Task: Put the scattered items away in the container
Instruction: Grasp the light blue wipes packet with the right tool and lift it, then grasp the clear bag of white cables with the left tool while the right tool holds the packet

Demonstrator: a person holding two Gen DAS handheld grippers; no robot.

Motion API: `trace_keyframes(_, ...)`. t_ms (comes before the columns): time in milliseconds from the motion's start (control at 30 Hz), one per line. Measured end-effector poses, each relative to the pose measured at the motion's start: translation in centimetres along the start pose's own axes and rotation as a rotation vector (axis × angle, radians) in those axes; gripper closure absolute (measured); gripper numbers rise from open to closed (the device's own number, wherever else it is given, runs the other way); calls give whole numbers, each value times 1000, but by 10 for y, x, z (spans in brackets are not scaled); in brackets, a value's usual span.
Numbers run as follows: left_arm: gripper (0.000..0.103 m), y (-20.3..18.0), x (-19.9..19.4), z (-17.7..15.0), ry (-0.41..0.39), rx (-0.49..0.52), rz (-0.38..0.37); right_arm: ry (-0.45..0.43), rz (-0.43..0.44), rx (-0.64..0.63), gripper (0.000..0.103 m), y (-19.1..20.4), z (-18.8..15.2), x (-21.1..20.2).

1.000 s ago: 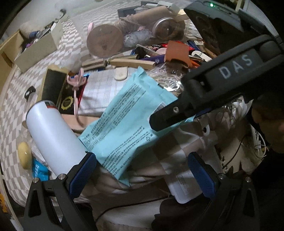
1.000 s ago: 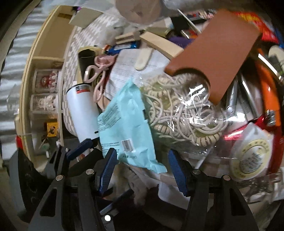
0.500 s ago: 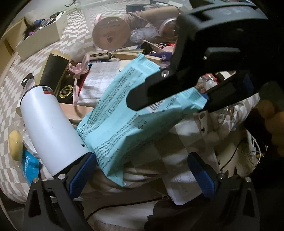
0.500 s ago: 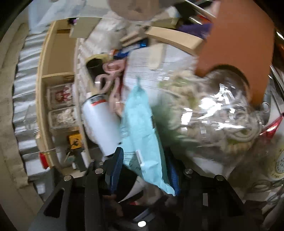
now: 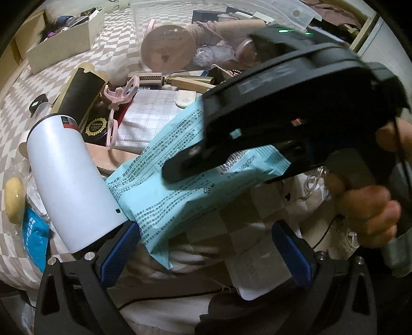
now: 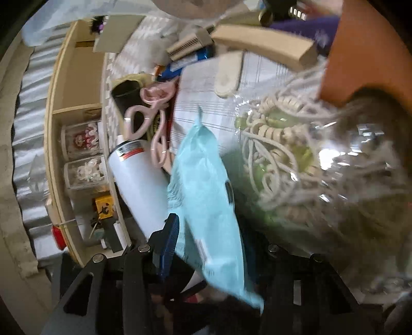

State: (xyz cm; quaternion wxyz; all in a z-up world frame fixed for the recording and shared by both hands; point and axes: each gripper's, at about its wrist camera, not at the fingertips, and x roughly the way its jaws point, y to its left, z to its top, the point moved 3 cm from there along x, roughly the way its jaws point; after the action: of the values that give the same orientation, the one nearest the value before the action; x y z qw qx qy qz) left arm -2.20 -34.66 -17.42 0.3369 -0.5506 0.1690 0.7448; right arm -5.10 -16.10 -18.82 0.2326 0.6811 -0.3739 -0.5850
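A light blue printed packet (image 5: pixel 180 180) lies tilted across the pile of scattered items. My right gripper (image 6: pixel 211 237) is shut on the light blue packet (image 6: pixel 206 185), which hangs between its blue pads; its black body (image 5: pixel 283 103) shows in the left wrist view, clamped on the packet's end. My left gripper (image 5: pixel 206 250) is open and empty, just below the packet, beside a white cylinder bottle (image 5: pixel 67 185). A clear plastic container (image 5: pixel 206 10) stands at the far back of the bed.
Pink glasses (image 5: pixel 116 113), a black box (image 5: pixel 79 95), a checked notebook (image 5: pixel 152 116), a wooden roll (image 5: pixel 167 49) and a cardboard box (image 5: pixel 61 41) lie around. A clear bag of cord (image 6: pixel 296 154) and a brown card (image 6: pixel 365 51) sit right of the packet.
My right gripper closed on the blue packet and lifted its end up and toward me. The left gripper stayed open and shifted a little.
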Motion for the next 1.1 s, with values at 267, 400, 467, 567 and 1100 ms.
trace_keyframes(267,0,16,-21,7,-13,-57,-35,-7,-2,-32,70,13,0,4)
trace_keyframes(400,0,29,-44,16,-82,-91,-5,-26,-2,-47,72,17,-5,-8)
trace_keyframes(467,0,36,-51,18,-99,-116,6,-30,6,-34,72,15,-6,-12)
trace_keyframes(567,0,49,-57,25,-119,-162,18,-30,27,-13,72,12,-7,-19)
trace_keyframes(1100,0,-33,-26,55,-100,48,36,-327,252,28,72,16,9,-142)
